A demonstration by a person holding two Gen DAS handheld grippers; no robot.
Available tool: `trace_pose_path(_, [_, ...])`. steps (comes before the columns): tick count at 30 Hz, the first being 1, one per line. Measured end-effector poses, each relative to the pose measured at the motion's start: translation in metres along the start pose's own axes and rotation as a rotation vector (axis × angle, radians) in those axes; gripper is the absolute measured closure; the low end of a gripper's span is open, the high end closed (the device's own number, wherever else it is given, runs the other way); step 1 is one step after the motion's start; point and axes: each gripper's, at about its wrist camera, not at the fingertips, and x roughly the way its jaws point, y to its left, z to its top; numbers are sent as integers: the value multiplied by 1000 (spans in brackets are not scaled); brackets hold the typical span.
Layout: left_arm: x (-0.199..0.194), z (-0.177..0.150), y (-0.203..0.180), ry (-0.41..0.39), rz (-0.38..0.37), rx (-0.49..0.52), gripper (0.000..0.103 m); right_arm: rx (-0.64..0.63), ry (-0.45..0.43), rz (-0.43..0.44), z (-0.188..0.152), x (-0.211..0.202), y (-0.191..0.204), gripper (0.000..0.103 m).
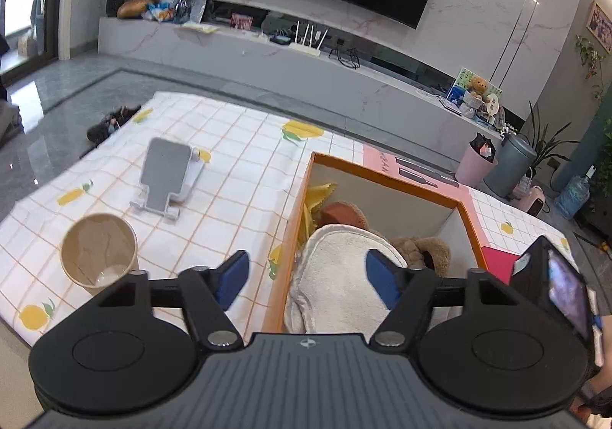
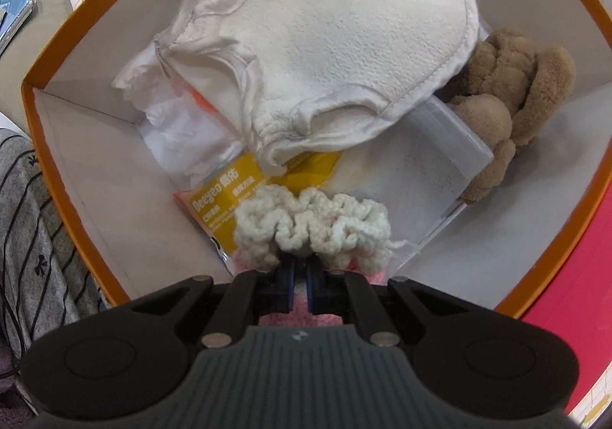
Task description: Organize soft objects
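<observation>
Above the near edge of the orange-rimmed box (image 1: pixel 386 176), the left gripper (image 1: pixel 306 278) hangs with its blue pads (image 1: pixel 231 278) spread wide, nothing between them; a cream cloth mitt (image 1: pixel 336 272) and brown plush toy (image 1: pixel 424 249) lie inside the box below. Seen from the right wrist, the right gripper (image 2: pixel 300 285) points straight down into the box (image 2: pixel 95 176), jaws pinched tight on a cream-and-pink knitted piece (image 2: pixel 310 226) over a yellow packet (image 2: pixel 225 203).

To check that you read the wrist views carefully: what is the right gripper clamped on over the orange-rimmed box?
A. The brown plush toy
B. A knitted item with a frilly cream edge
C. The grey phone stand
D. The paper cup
B: the right gripper is pinched shut on the knitted item, its cream frill bunching just past the blue pads.
</observation>
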Motion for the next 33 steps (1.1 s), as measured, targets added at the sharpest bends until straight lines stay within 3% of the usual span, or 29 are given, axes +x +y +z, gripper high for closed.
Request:
trace_pose_path(5, [-18, 0, -15, -66, 43, 75, 28, 54, -102, 34, -20, -27, -4, 94])
trace_pose_path(6, [-21, 1, -17, -75, 33, 69, 27, 68, -154, 30, -28, -44, -4, 87])
trace_pose_path(10, [-30, 3, -28, -81, -7, 42, 27, 102, -232, -7, -44, -71, -1, 28])
trace_pose_path(11, [-33, 3, -33, -81, -6, 58, 27, 123, -255, -24, -50, -81, 0, 25])
trace_pose_path(14, [-42, -1, -52, -90, 37, 132, 27, 194, -334, -58, -70, -106, -1, 20])
trace_pose_path(18, [-66, -9, -74, -179, 51, 165, 19, 271, -541, -137, -114, -142, 7, 7])
trace_pose_path(21, [-87, -24, -86, -251, -10, 151, 21, 305, -773, -246, -156, -159, 25, 5])
trace_pose_path(22, [-92, -30, -91, -276, -24, 150, 22, 317, -873, -301, -173, -161, 33, 3])
trace_pose_path(23, [-97, -36, -97, -286, -26, 159, 22, 312, -1041, -404, -203, -158, 50, 3])
trace_pose_path(24, [-99, -42, -104, -289, -24, 179, 22, 292, -1096, -431, -215, -155, 59, 3])
trace_pose_path(29, [-118, -78, -131, -385, -38, 228, 20, 306, -1180, -493, -256, -136, 86, 3])
trace_pose_path(33, [-124, -111, -148, -374, -59, 276, 16, 397, -1235, -522, -294, -120, 101, 3])
